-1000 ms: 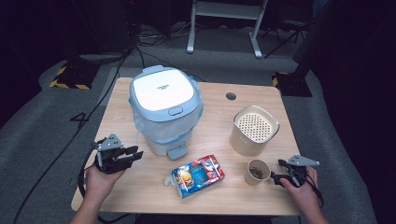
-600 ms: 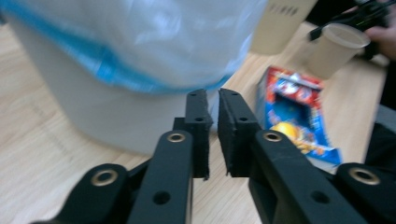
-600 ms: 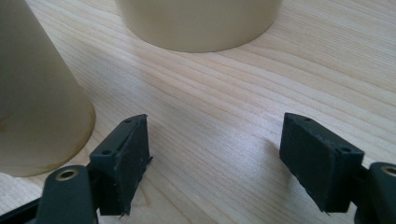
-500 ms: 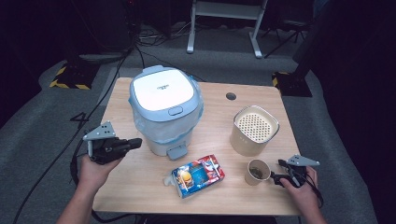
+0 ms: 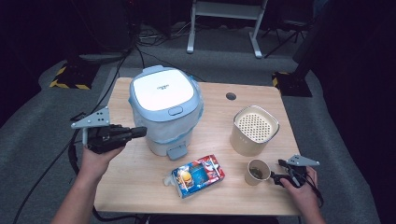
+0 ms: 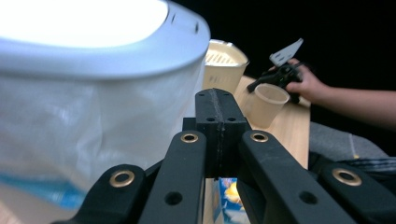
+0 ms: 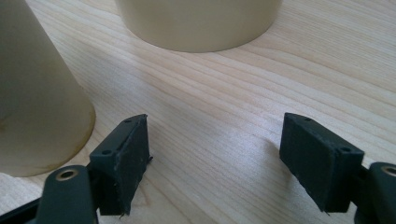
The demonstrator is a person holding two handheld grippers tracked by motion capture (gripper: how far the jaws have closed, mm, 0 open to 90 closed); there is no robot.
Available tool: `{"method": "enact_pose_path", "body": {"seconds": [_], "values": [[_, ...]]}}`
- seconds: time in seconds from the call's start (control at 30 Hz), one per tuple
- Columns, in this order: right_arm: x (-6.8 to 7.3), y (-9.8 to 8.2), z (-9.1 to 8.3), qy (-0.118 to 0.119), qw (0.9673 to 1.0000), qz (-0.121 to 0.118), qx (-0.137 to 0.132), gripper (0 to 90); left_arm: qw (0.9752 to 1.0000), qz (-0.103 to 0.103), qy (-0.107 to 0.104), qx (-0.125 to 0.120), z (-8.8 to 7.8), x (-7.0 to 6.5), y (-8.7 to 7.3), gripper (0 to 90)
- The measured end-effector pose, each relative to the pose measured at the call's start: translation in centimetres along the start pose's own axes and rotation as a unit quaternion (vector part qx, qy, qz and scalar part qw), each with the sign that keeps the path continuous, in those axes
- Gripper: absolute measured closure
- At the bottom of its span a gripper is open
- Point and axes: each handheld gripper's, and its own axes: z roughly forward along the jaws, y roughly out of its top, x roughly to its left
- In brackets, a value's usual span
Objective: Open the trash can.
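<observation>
My left gripper (image 5: 138, 132) was clenched empty beside the lidded bin (image 5: 164, 108), which held a clear bag liner. My right gripper (image 5: 276, 177) sat released on the table (image 5: 140, 186), next to the paper cup (image 5: 256, 171) holding brownish dregs; the beige canister (image 5: 253, 129) wore a perforated lid.

1. Left hand-held gripper (image 5: 138, 132): black jaws, brass-coloured pivot rivets, grey three-cornered plate, black cable.
2. Right hand-held gripper (image 5: 275, 177): black, same grey plate.
3. Forearms bare, no sleeves.
</observation>
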Motion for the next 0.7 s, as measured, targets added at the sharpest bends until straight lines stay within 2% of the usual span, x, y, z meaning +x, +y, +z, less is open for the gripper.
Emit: {"method": "enact_pose_path", "body": {"seconds": [0.17,0.27,0.3,0.33,0.43,0.5,0.53,0.7], "values": [[0.0,0.0,0.0,0.0,1.0,0.0,0.0,24.4,0.9999,0.01,0.001,-0.006,0.3,-0.5,1.5,90.0],[0.0,0.0,0.0,0.0,1.0,0.0,0.0,24.4,0.9997,0.022,0.013,0.0,0.9,-1.0,2.9,90.0],[0.0,0.0,0.0,0.0,1.0,0.0,0.0,24.4,0.9997,0.022,0.013,0.0,0.9,-1.0,2.9,90.0],[0.0,0.0,0.0,0.0,1.0,0.0,0.0,24.4,0.9995,0.018,0.025,0.001,1.3,-1.2,3.4,90.0],[0.0,0.0,0.0,0.0,1.0,0.0,0.0,24.4,0.999,0.018,0.042,0.006,2.1,-1.2,4.1,90.0],[0.0,0.0,0.0,0.001,1.0,0.0,0.0,24.4,0.9988,0.017,0.045,0.009,2.4,-1.2,4.3,90.0],[0.0,0.0,0.0,0.001,1.0,0.0,0.0,24.4,0.9984,0.014,0.053,0.014,3.0,-1.3,4.8,90.0],[0.0,0.0,0.0,0.0,1.0,0.0,0.0,24.4,0.998,0.008,0.058,0.024,4.3,-1.3,5.4,90.0]]}}
